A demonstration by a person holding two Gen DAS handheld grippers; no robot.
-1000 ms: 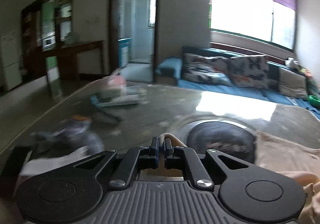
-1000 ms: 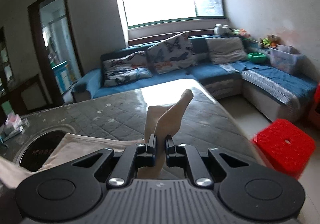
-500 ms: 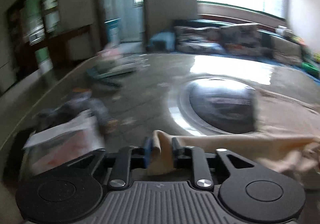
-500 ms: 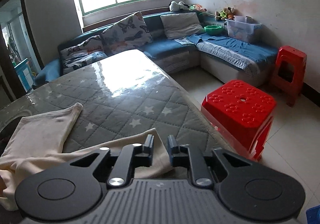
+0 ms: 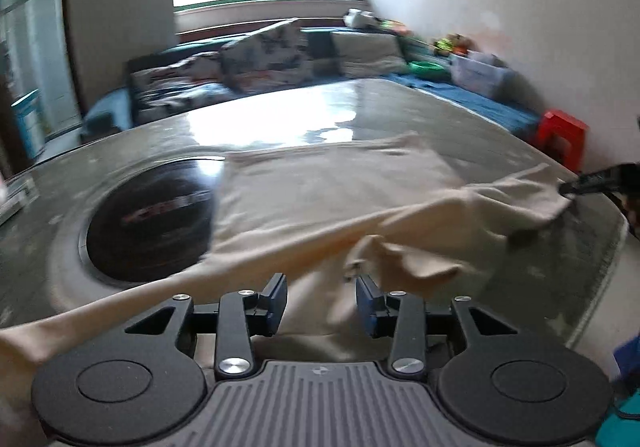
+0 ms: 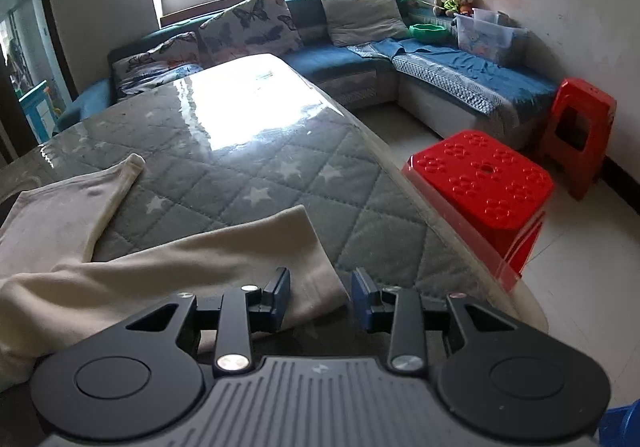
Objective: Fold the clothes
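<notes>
We see a cream-coloured soft cotton garment point(image 5: 320, 191) lying spread on the grey quilted, star-patterned table cover point(image 6: 280, 167) under its glossy clear sheet, one part flat toward the round black inset disc point(image 5: 148, 223), another drawn as a long folded band across the near edge. The left gripper point(image 5: 321, 299) has its jaws opening; cloth lies beneath and between them, but the blue pads do not press on it, so we judge it released. The right gripper point(image 6: 320, 297) is likewise opening over the band's far corner point(image 6: 304, 247), which rests on the table with the left pad just beside it and nothing pinched. We judge a fold has just been laid down and the garment is only partly folded. The risks from here: the band sits near the table's edge beside the red plastic stool point(image 6: 480, 183), so a withdrawing finger that catches the loose fabric could drag it off or undo the fold; the slick sheet lets cloth slide easily; and the bunched ridge at centre point(image 5: 400, 259) could set a crooked crease if pressed as it lies.
</notes>
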